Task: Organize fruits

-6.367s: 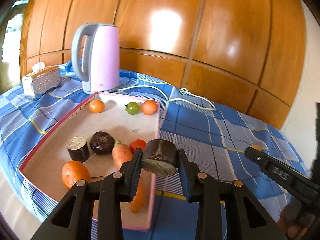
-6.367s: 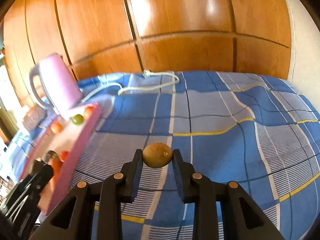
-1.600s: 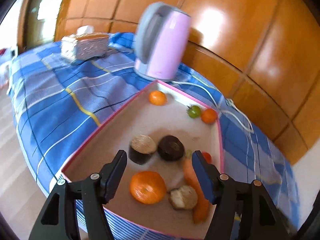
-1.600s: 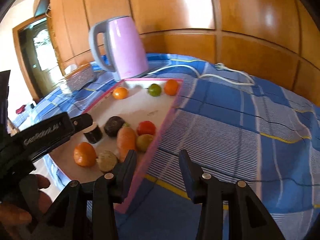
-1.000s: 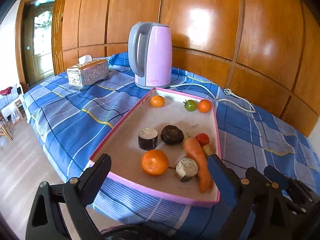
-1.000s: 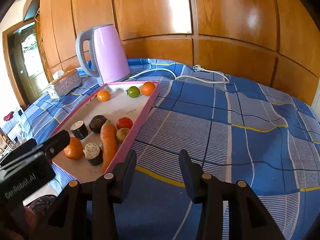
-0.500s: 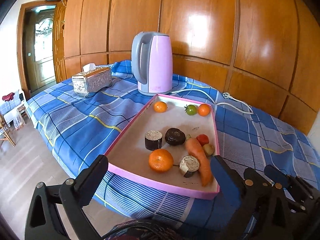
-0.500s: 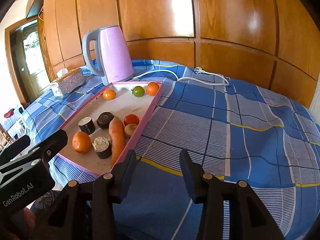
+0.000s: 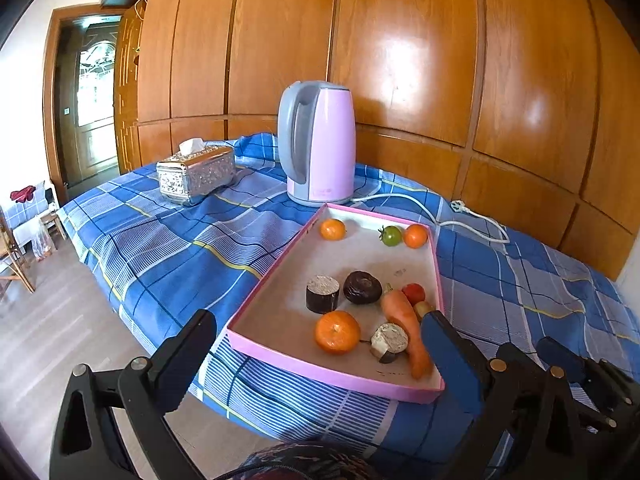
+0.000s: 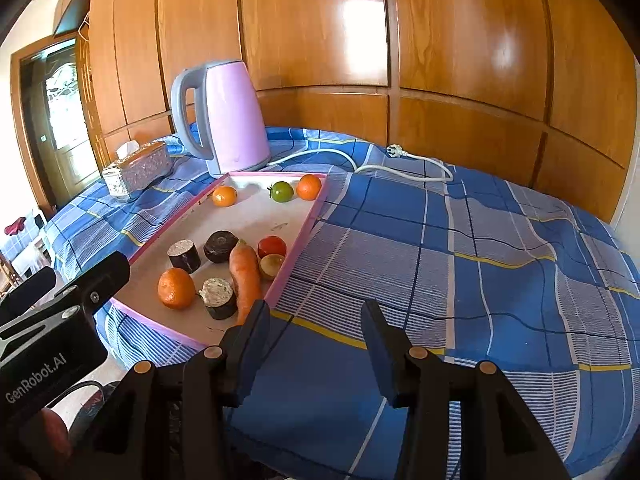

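Note:
A pink-rimmed tray [image 9: 276,298] [image 10: 298,246] on the blue plaid cloth holds the produce: a carrot [image 9: 404,320] [image 10: 246,276], a large orange [image 9: 337,332] [image 10: 176,288], two dark cut cylinders [image 9: 322,294] [image 10: 218,298], a dark round fruit [image 9: 362,287], a red tomato [image 9: 413,292], a kiwi [image 10: 272,266], and at the far end two small oranges [image 9: 333,229] and a green tomato [image 9: 390,235]. My left gripper [image 9: 320,354] is wide open and empty, held back in front of the tray's near edge. My right gripper [image 10: 316,344] is open and empty over the cloth, right of the tray's near corner.
A pink kettle [image 9: 318,142] [image 10: 224,120] stands behind the tray, its white cord [image 10: 384,164] trailing right. A silver tissue box [image 9: 196,174] sits at the left. The table edge and wooden floor [image 9: 52,340] lie left. Wood panelling backs the table.
Both grippers, holding a dark cylinder and a kiwi 6.4 s ago, have let them go into the tray. Over the last second both have drawn back slightly from the tray.

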{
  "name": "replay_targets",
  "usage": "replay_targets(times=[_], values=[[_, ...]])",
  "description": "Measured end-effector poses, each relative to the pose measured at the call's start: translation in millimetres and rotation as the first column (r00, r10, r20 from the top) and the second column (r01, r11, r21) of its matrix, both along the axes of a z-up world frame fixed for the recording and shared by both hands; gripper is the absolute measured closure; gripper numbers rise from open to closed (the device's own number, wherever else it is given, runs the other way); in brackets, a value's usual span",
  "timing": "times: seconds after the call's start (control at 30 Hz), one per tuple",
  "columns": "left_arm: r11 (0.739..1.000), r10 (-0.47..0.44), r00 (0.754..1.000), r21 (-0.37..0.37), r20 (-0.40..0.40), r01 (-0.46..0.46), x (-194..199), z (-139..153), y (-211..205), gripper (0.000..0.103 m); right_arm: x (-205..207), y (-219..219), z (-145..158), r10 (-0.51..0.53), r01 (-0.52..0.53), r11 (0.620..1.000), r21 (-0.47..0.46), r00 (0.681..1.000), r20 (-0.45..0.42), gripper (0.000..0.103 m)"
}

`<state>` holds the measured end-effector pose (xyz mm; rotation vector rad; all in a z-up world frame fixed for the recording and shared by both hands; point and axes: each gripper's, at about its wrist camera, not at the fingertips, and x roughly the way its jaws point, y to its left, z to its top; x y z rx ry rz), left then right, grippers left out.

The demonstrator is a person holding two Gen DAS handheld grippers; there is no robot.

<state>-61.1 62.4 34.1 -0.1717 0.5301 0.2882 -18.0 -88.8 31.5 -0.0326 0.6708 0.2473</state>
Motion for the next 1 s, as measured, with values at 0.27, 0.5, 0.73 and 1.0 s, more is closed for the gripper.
replay_targets(times=[0.27,0.5,0.73,1.0], values=[[1.0,0.007,1.0,-0.003,0.03,-0.007,-9,9,3,0.001,-9,7,8,0.013,-0.013,1.0,-0.01,1.0,0.017,0.055],[1.0,0.016,0.998,-0.014,0.055,-0.015,-17,17,6,0.001,-17,13,16,0.023,-0.022,1.0,-0.02,0.999,0.038,0.055],[1.0,0.022,0.996,-0.007,0.081,-0.022,-27,25,7,0.001,-24,20,23,0.034,-0.033,0.999,-0.026,0.998,0.053,0.055],[1.0,0.024,0.995,0.004,0.102,-0.024,-32,31,6,0.001,-30,25,29,0.047,-0.045,0.998,-0.033,0.997,0.069,0.055]])
